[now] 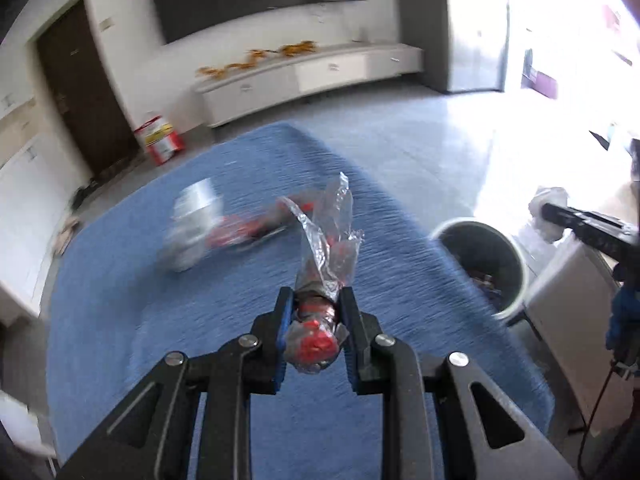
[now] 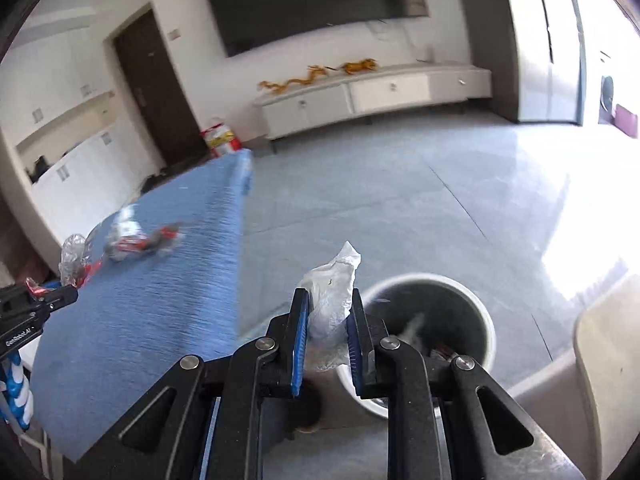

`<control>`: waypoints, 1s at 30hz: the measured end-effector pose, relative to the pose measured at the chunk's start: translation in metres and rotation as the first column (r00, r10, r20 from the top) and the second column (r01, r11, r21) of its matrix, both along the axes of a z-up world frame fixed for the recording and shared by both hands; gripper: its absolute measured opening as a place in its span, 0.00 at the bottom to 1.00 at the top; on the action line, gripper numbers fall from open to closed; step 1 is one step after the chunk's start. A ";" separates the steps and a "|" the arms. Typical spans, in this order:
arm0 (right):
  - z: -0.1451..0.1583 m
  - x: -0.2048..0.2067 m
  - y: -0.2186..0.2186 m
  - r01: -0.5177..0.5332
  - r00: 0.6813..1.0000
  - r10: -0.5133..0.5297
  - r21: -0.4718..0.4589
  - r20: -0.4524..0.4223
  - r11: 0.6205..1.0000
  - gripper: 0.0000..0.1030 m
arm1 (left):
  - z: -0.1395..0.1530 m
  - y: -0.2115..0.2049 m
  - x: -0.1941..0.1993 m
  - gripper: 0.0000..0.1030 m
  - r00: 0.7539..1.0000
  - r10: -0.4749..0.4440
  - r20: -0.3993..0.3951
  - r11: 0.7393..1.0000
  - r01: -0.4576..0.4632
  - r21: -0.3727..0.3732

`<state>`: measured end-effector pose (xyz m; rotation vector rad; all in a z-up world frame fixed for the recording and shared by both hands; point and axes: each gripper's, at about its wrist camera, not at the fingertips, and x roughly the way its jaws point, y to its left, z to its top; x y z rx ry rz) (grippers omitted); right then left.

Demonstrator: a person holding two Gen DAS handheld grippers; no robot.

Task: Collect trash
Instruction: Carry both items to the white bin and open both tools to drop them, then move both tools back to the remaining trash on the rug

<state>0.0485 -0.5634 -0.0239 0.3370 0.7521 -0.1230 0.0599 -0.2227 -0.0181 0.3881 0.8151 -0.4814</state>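
Both tools are carrying trash to the bin [image 2: 430,320]: left tool [image 1: 316,310] is pinching a red wrapper [image 1: 318,320], right tool [image 2: 328,312] probably squeezing white tissue [image 2: 332,292]; next, letting go over it

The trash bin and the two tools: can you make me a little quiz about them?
1. True or false: the trash bin is empty.
2. What does the left tool hold?
A. a red and clear wrapper
B. a spoon
C. nothing
3. Fill in: the right tool holds crumpled white ____.

Key: 1 false, trash lies inside; 2 A; 3 plastic.
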 end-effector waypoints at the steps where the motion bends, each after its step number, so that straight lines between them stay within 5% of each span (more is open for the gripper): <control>1: -0.007 -0.001 -0.009 0.015 1.000 -0.015 0.006 -0.010 1.000 0.19 | -0.002 -0.011 0.001 0.21 1.000 -0.019 -0.003 1.000 0.019 0.004; 11: -0.053 0.014 -0.053 0.079 0.994 -0.076 0.043 -0.074 0.996 0.19 | -0.047 -0.141 0.022 0.22 0.974 -0.194 -0.113 0.980 0.198 0.021; 15: -0.075 0.026 -0.060 0.117 0.989 -0.112 0.045 -0.100 0.992 0.21 | -0.065 -0.172 0.049 0.22 0.955 -0.197 -0.220 0.980 0.187 -0.067; 17: -0.083 0.032 -0.060 0.130 0.985 -0.126 0.030 -0.115 0.991 0.26 | -0.071 -0.185 0.064 0.29 0.939 -0.209 -0.275 0.975 0.179 -0.128; 20: -0.087 0.038 -0.059 0.146 0.981 -0.145 -0.004 -0.131 0.989 0.42 | -0.073 -0.196 0.076 0.44 0.923 -0.224 -0.312 0.969 0.176 -0.176; 25: -0.087 0.034 -0.062 0.174 0.974 -0.177 -0.030 -0.140 0.984 0.45 | -0.067 -0.189 0.081 0.46 0.916 -0.230 -0.329 0.960 0.158 -0.232; 30: -0.063 0.032 -0.047 0.176 0.977 -0.181 -0.052 -0.113 0.983 0.45 | -0.045 -0.152 0.074 0.46 0.944 -0.188 -0.271 0.961 0.121 -0.248</control>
